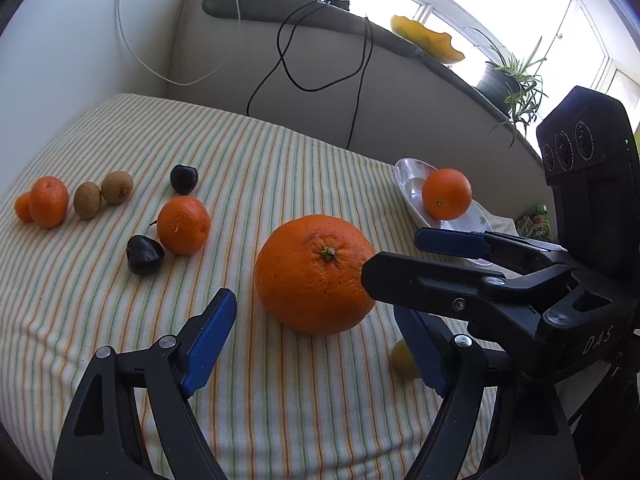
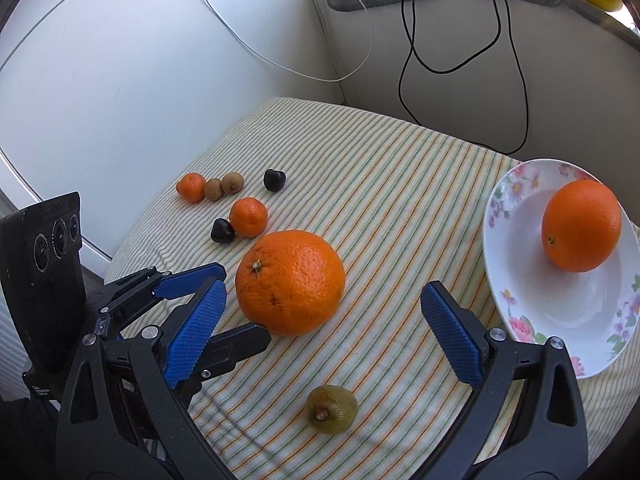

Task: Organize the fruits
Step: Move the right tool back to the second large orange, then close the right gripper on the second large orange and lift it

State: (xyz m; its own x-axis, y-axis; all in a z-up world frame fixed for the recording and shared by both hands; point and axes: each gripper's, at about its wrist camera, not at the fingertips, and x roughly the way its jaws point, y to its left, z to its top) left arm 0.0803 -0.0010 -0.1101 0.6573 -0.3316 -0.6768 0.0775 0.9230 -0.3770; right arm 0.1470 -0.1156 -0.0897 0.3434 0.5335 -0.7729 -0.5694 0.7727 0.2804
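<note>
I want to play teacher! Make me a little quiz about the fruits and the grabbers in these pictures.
1. True or false: the white flowered plate holds two oranges.
2. How many small brown kiwis lie side by side at the far row?
3. Which is nearest both grippers? A) big bumpy orange B) dark plum C) small mandarin

Key: 1. False, it holds one smooth orange. 2. Two. 3. A; the left gripper and right gripper are both open, holding nothing.

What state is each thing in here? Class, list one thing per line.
Left hand-held gripper: open, holding nothing.
Right hand-held gripper: open, holding nothing.
Big orange: loose on the striped cloth.
Smaller orange: resting in the plate.
Small green fruit: lying on the cloth.
</note>
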